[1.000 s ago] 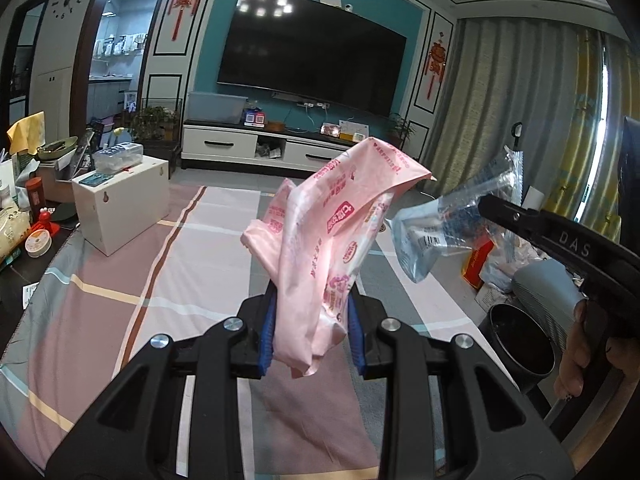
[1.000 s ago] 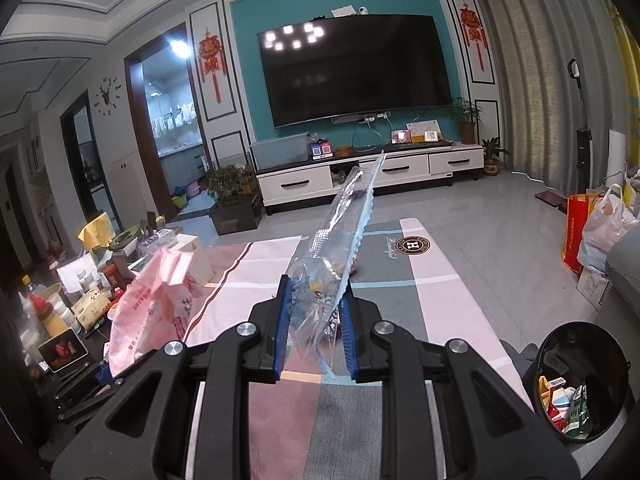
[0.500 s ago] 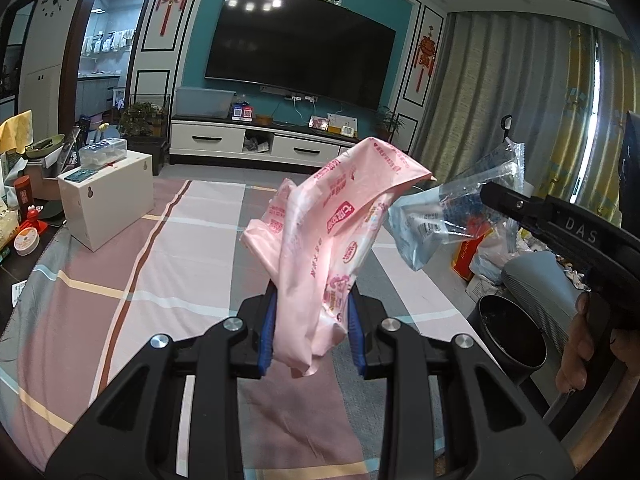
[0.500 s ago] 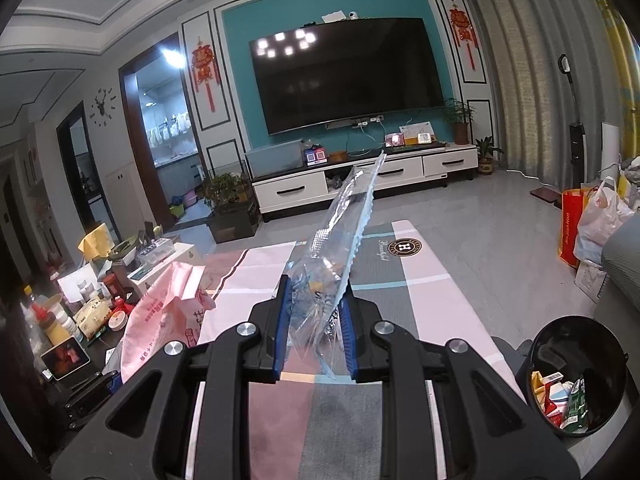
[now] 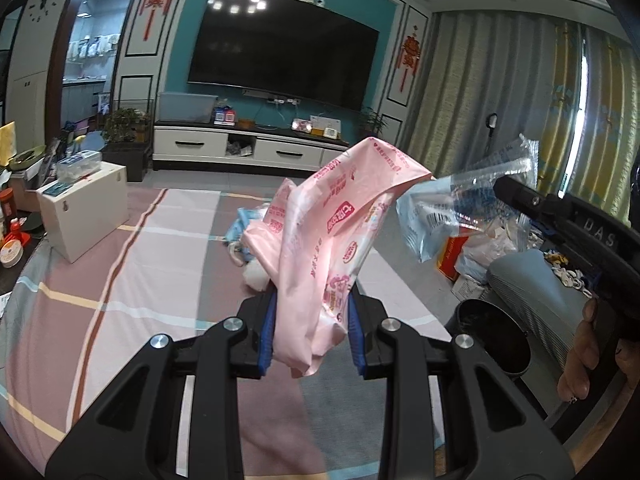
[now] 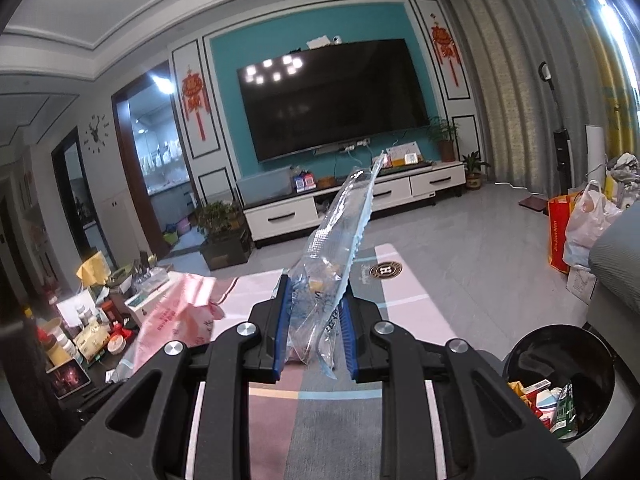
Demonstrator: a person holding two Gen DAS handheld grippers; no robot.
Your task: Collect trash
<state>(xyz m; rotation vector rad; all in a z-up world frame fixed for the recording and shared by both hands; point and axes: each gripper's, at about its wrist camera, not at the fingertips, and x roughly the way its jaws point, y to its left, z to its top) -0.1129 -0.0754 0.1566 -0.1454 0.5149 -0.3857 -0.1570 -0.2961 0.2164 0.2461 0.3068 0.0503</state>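
Note:
My left gripper (image 5: 311, 330) is shut on a crumpled pink plastic wrapper (image 5: 332, 236) with red print, held up above the striped rug. My right gripper (image 6: 315, 326) is shut on a clear plastic bag (image 6: 336, 240) that sticks up between its blue pads. The right gripper and its clear bag (image 5: 460, 208) also show at the right of the left wrist view. The pink wrapper (image 6: 176, 312) shows at the lower left of the right wrist view. A black trash bin (image 6: 560, 380) with several cartons inside stands at the lower right; it also shows in the left wrist view (image 5: 492, 336).
More scraps of trash (image 5: 248, 248) lie on the rug beyond the pink wrapper. A white box (image 5: 84, 208) stands on the rug at left. A cluttered dark table (image 6: 80, 340) is at far left. Bags (image 6: 580, 228) and a grey sofa (image 6: 616, 264) are at right.
Both grippers have kept their hold and drifted slightly; the views have tilted a little, bringing the scraps on the rug into sight beyond the pink wrapper.

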